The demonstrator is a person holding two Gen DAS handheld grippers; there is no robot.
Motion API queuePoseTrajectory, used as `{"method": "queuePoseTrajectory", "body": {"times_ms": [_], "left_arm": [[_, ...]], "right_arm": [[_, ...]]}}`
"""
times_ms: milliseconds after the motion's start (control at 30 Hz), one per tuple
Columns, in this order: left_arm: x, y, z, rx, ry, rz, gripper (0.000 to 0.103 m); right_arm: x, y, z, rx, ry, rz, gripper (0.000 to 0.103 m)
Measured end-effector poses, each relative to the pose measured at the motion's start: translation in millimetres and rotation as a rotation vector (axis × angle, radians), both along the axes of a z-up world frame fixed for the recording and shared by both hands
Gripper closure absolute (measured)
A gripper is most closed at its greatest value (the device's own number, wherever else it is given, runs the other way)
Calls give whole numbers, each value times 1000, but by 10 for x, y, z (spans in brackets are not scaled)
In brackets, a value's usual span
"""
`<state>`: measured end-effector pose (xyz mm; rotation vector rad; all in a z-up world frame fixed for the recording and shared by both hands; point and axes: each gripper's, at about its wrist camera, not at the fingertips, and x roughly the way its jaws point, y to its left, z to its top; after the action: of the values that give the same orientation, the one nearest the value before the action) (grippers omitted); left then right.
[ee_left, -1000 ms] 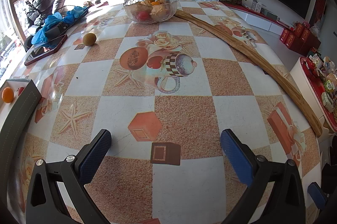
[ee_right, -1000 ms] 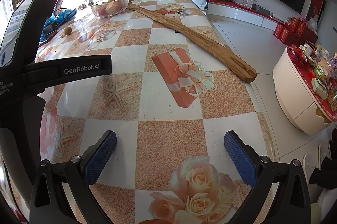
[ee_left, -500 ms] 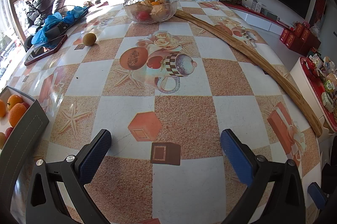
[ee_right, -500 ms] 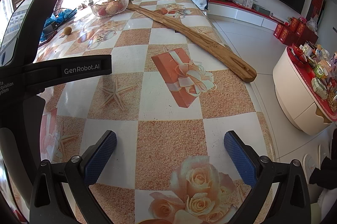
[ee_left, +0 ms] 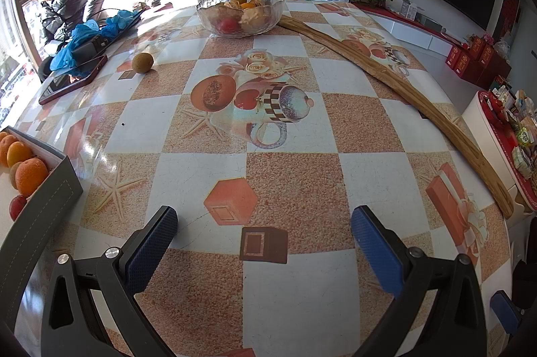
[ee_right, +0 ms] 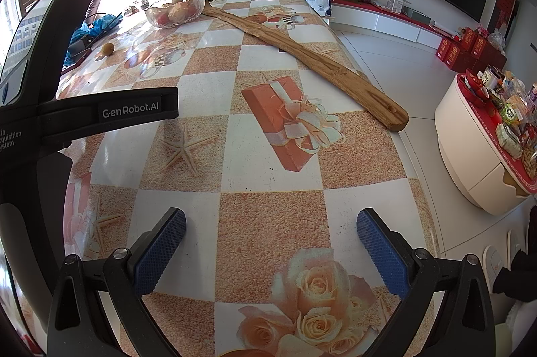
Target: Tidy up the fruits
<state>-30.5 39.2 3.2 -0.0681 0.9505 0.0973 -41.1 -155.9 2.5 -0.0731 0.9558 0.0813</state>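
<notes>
Long wooden board (ee_left: 396, 88) on patterned table (ee_left: 295, 189); phone (ee_left: 68, 82), perhaps, by blue cloth (ee_left: 84, 38).

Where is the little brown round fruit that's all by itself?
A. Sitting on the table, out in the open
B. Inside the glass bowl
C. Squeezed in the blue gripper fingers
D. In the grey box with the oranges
A: the brown fruit sits alone on the table, apart from the glass bowl and the grey box, and both the left gripper and the right gripper are open and empty.
</notes>
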Motion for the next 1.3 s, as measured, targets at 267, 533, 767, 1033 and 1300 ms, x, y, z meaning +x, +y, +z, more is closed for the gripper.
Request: {"method": "queuePoseTrajectory", "body": {"times_ms": [267,533,767,1033,1300], "left_arm": [[-51,73,3,0,0,0,0],[-49,68,3,0,0,0,0],[-52,72,3,0,0,0,0],[-25,33,2,0,0,0,0],[6,-11,0,0,0,0,0]], "right_arm": [[-1,-1,1,0,0,0,0],[-2,-2,0,0,-1,0,0],[-2,0,-2,0,-1,0,0],[-2,5,-1,-2,0,-1,0],[-8,7,1,-2,0,-2,0]]}}
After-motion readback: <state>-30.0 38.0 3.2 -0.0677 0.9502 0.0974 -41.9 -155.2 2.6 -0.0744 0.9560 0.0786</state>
